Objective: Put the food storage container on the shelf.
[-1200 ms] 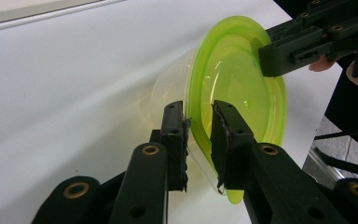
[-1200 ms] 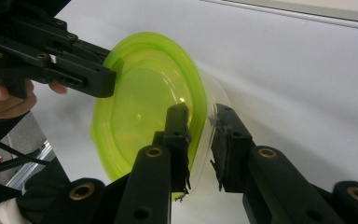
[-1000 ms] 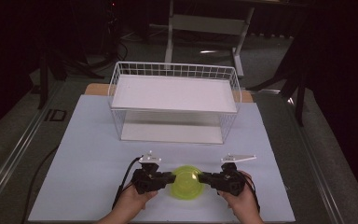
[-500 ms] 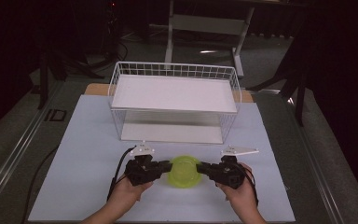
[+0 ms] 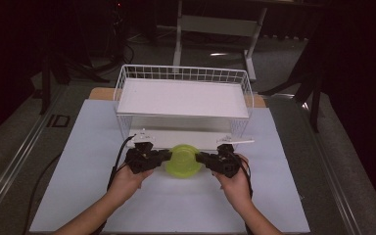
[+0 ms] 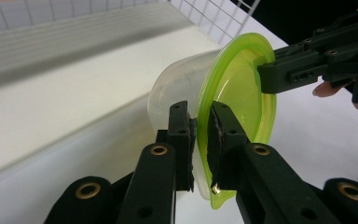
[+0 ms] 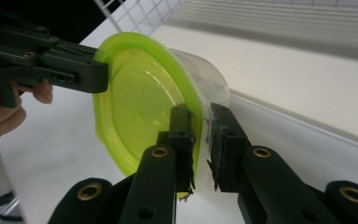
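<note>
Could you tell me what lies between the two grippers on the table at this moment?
A lidded green container lies between them in the high view; the left gripper and right gripper each pinch its rim from opposite sides, as both gripper views show.

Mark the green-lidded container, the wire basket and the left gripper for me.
green-lidded container [image 5: 183,160]: high view, middle of its lid.
wire basket [image 5: 183,74]: high view, far mesh wall.
left gripper [image 6: 201,140]: left gripper view, midway between its fingertips, at the lid's rim.
</note>
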Demonstrator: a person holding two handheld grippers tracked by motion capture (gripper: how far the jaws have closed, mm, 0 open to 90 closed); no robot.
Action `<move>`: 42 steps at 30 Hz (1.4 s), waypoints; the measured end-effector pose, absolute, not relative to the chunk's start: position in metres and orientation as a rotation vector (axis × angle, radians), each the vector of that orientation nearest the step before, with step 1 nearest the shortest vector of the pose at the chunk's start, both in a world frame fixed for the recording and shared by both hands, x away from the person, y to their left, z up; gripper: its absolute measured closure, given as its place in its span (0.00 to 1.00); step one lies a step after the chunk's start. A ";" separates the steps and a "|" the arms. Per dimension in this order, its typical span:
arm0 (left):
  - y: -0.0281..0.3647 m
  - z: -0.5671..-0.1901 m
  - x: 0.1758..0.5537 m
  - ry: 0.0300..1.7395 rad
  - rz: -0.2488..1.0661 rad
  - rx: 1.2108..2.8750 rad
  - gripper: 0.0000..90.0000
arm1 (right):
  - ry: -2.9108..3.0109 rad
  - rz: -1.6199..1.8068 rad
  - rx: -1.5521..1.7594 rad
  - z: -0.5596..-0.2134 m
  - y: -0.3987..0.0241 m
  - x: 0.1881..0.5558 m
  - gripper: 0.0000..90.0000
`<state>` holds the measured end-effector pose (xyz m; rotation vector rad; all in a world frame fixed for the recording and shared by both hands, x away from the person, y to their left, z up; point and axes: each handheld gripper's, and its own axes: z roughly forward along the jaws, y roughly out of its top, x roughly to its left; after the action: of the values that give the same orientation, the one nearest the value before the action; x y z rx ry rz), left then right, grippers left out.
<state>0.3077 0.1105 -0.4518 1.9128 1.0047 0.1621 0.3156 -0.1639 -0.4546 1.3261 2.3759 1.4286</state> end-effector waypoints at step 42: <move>0.109 -0.495 0.372 1.023 0.370 1.828 0.82 | 2.112 1.380 1.362 -0.488 -0.141 0.377 0.85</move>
<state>0.3720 0.1089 -0.4949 1.8281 1.0227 0.3700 0.3772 -0.1411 -0.4880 1.3619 2.1119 1.3802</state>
